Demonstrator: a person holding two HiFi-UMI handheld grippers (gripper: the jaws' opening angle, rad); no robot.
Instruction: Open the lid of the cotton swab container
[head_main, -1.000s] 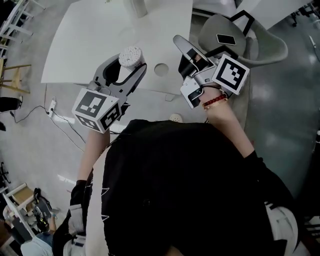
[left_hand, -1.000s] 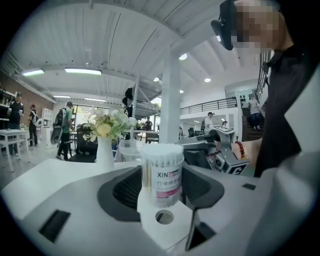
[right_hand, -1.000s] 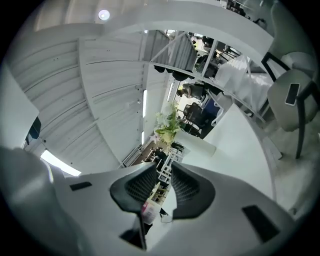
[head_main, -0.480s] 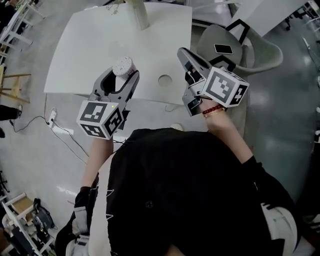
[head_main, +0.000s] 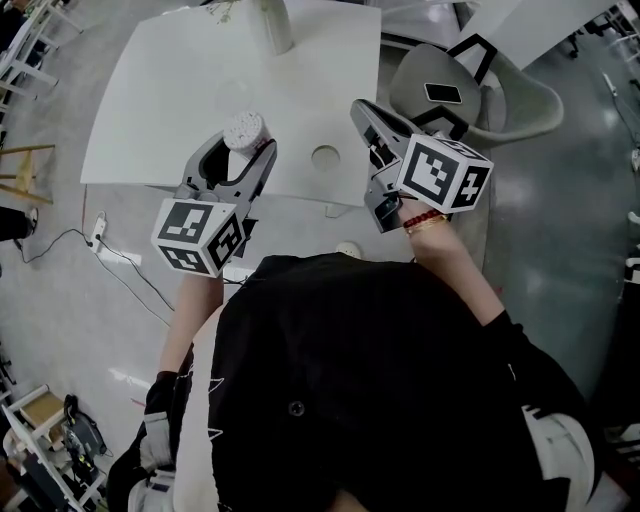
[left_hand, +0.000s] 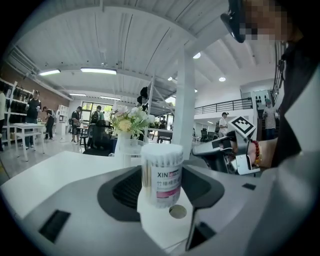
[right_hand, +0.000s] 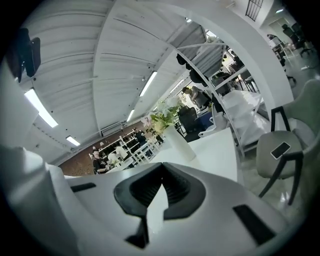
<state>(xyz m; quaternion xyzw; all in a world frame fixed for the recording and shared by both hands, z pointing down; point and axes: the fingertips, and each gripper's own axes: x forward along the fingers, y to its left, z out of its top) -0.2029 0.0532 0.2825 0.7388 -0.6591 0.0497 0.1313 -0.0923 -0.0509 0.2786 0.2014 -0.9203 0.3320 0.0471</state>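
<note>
A clear cotton swab container (head_main: 245, 129) with its top open stands upright between the fingers of my left gripper (head_main: 243, 146), which is shut on it above the white table (head_main: 170, 90) near the front edge. In the left gripper view the labelled container (left_hand: 161, 175) sits at the tips of that gripper (left_hand: 161, 194). A small round lid (head_main: 325, 157) lies flat on the table to the right; it shows below the container as a disc (left_hand: 177, 211). My right gripper (head_main: 360, 108) is shut and empty, just right of the lid. Its tips (right_hand: 160, 171) meet.
A white vase (head_main: 275, 25) with flowers (right_hand: 165, 117) stands at the table's far side. A grey chair (head_main: 505, 95) with a phone (head_main: 443, 93) on it is to the right. Cables (head_main: 120, 250) lie on the floor at the left.
The left gripper has carried the container a little to the left, away from the lid. The right gripper has rolled, so its marker cube now faces up more squarely.
</note>
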